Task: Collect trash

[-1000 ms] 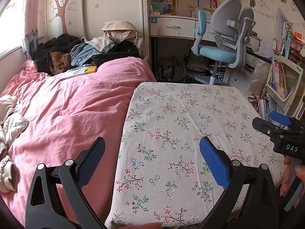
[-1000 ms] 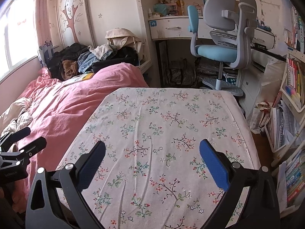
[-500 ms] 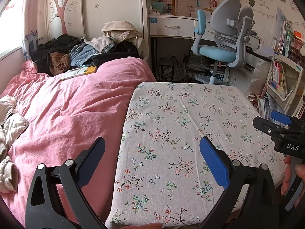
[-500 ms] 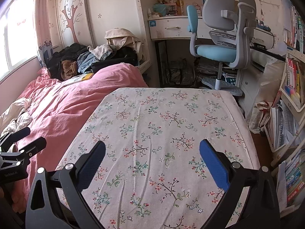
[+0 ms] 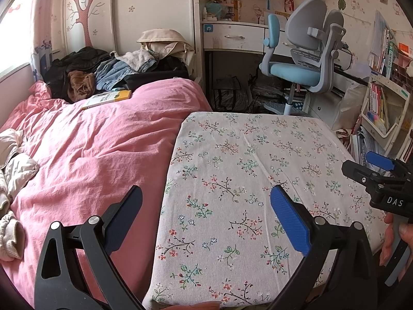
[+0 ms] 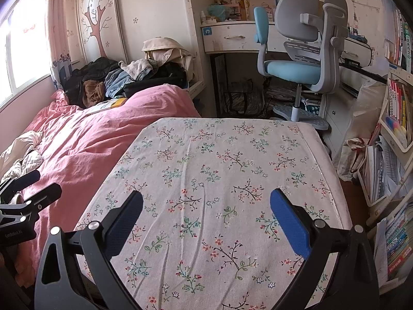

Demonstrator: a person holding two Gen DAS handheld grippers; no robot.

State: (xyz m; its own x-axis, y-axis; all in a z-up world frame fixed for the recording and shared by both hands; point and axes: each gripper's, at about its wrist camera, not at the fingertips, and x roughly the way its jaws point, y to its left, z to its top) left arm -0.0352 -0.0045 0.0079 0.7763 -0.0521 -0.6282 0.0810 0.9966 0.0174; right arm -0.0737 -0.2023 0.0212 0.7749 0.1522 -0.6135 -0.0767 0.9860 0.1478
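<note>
No piece of trash shows in either view. My left gripper [image 5: 206, 206] is open, its fingers spread over the seam between the pink duvet [image 5: 98, 149] and the floral-covered table [image 5: 258, 170], with nothing between them. My right gripper [image 6: 206, 206] is open too, hovering over the near half of the floral-covered table [image 6: 219, 160], and holds nothing. The right gripper [image 5: 371, 168] also appears at the right edge of the left wrist view, held by a hand [image 5: 392, 240]. The left gripper [image 6: 25, 191] appears at the left edge of the right wrist view.
A heap of clothes [image 5: 108, 72] and a yellow book [image 5: 107, 98] lie at the far end of the bed. A blue and grey desk chair [image 6: 302, 59] stands beyond the table, before a white desk [image 6: 232, 36]. Bookshelves [image 6: 397, 118] and bags [image 6: 353, 155] crowd the right side.
Both views have barely shifted. Both grippers stay open and hold nothing.
</note>
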